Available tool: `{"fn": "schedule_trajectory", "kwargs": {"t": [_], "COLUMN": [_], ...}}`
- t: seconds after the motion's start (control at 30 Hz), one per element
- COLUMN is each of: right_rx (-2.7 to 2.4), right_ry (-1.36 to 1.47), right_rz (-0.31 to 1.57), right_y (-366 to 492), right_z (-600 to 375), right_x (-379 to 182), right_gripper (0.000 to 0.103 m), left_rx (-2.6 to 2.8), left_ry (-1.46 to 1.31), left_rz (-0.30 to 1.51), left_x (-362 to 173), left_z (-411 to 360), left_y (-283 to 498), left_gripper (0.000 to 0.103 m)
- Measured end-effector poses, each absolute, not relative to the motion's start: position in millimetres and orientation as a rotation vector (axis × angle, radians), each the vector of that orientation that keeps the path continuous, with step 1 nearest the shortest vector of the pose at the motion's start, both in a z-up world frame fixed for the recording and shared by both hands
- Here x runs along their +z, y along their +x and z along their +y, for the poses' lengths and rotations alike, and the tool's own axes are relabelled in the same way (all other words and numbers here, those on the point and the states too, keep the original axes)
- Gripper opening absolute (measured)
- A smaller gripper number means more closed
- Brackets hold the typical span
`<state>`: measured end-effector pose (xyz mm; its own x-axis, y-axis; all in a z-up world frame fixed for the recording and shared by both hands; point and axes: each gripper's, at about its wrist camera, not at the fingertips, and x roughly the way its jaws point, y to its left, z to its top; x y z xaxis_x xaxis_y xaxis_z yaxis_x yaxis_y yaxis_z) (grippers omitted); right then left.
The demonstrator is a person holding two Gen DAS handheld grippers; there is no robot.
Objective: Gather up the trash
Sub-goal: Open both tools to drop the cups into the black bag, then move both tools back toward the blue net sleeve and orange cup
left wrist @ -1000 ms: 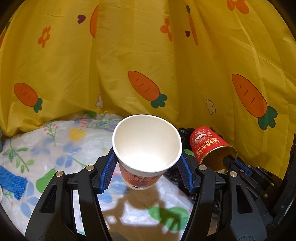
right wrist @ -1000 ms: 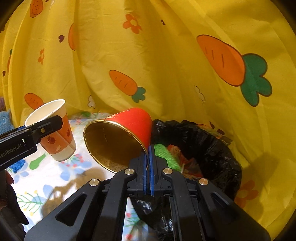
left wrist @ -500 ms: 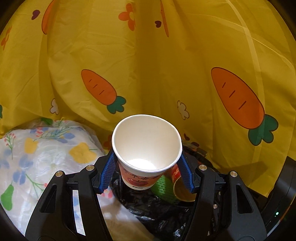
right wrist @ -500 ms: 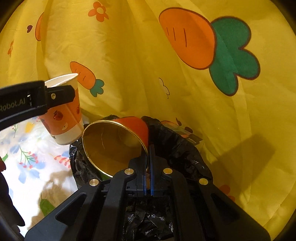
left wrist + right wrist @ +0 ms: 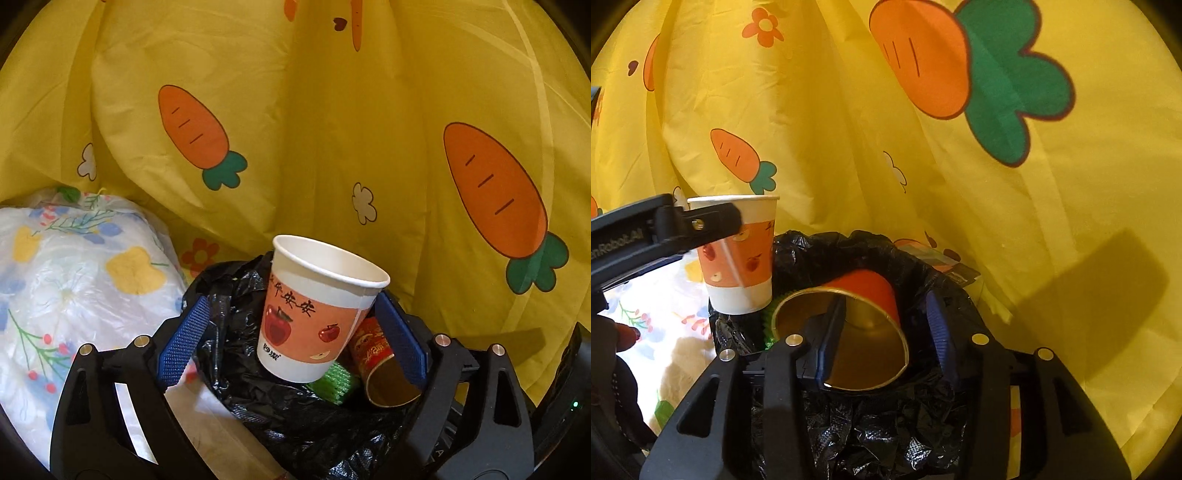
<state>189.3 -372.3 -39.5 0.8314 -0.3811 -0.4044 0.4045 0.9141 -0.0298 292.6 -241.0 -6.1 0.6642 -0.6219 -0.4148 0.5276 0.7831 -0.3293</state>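
Note:
A white and orange paper cup with apples [image 5: 314,314] hangs upright over the black trash bag [image 5: 258,398], free between the spread blue pads of my left gripper [image 5: 291,339], which is open. It also shows in the right wrist view [image 5: 738,258]. A red cup with a gold inside [image 5: 849,332] lies on its side in the bag [image 5: 886,424], between the spread pads of my right gripper [image 5: 886,332], which is open. The red cup also shows in the left wrist view [image 5: 380,362], beside something green [image 5: 332,380].
A yellow curtain with carrots [image 5: 332,129] hangs close behind the bag. A table with a flowered plastic cover [image 5: 74,277] lies to the left. The left gripper's arm [image 5: 646,236] reaches in from the left of the right wrist view.
Both grippers moved over the bag and opened. The apple cup left my left gripper's pads and tilted. The red cup left my right gripper's pinch and dropped into the bag.

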Motion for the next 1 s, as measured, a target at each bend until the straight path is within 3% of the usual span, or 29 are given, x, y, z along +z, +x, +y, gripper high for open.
{"fn": "schedule_trajectory", "kwargs": {"t": [0.13,0.47,1.0], "right_rx": [-0.424,-0.407,-0.158], "right_ry": [0.054,0.048,0.05], "right_rz": [0.399,0.373,0.279], "right_y": [184.8,175.4,144.7], "right_z": [-370.5,-360.2,-281.7], "right_x": [-35.8,-26.1,-1.8], "right_gripper": [0.053,0.054,0.078], "left_rx": [-0.613,-0.592,-0.138], "left_ry": [-0.215,-0.206,-0.142], "left_rz": [0.514,0.506,0.422], "left_x": [-3.2,1.0,8.8], "left_z": [-222.6,-204.9,-70.2], "left_y": [290.5,277.2,202.0], "left_gripper": [0.096,0.096,0.097]}}
